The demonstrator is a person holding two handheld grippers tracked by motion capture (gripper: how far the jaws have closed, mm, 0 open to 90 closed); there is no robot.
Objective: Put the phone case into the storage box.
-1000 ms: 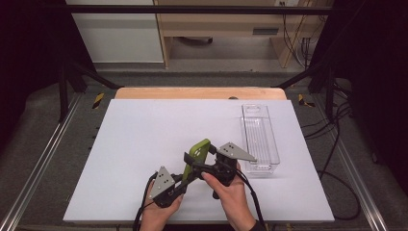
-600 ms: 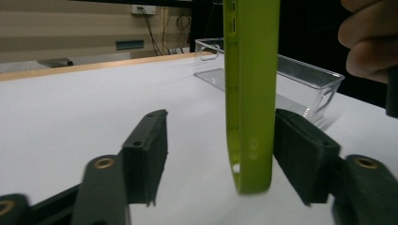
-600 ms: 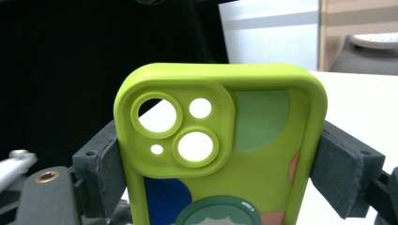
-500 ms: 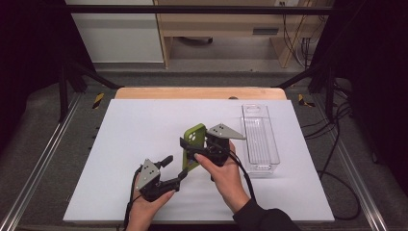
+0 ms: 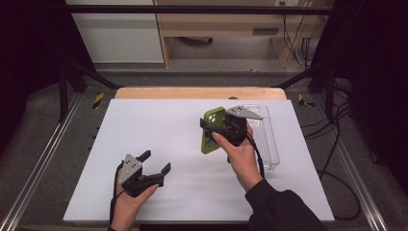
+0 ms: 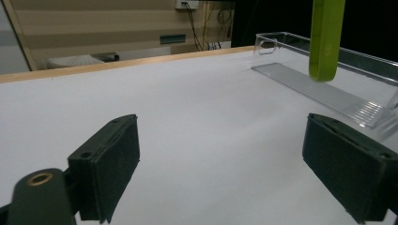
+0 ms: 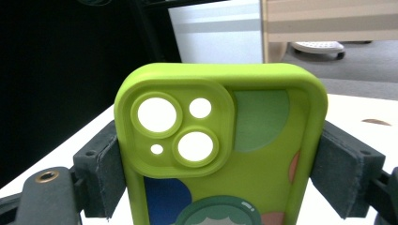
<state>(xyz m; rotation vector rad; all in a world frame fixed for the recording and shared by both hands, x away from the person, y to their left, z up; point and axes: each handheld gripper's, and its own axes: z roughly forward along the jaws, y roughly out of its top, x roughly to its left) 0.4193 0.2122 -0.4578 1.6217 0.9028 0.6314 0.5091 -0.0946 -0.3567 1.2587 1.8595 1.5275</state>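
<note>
Right gripper (image 5: pixel 212 132) clamps the green phone case (image 5: pixel 213 130); left gripper (image 5: pixel 155 163) just opened, empty.

No legible txt, labels or nos. (anywhere)

High view: fixed above the table (image 5: pixel 159 120), facing forward and down. Left gripper view: low over the table, looking toward the clear tray (image 6: pixel 328 89). Right gripper view: close-up on the green phone case (image 7: pixel 220 154). All three share that case.

Matt green rubbery phone case (image 7: pixel 220 154), clear glossy plastic tray (image 5: pixel 267 139), smooth white table (image 5: pixel 159 130).
</note>
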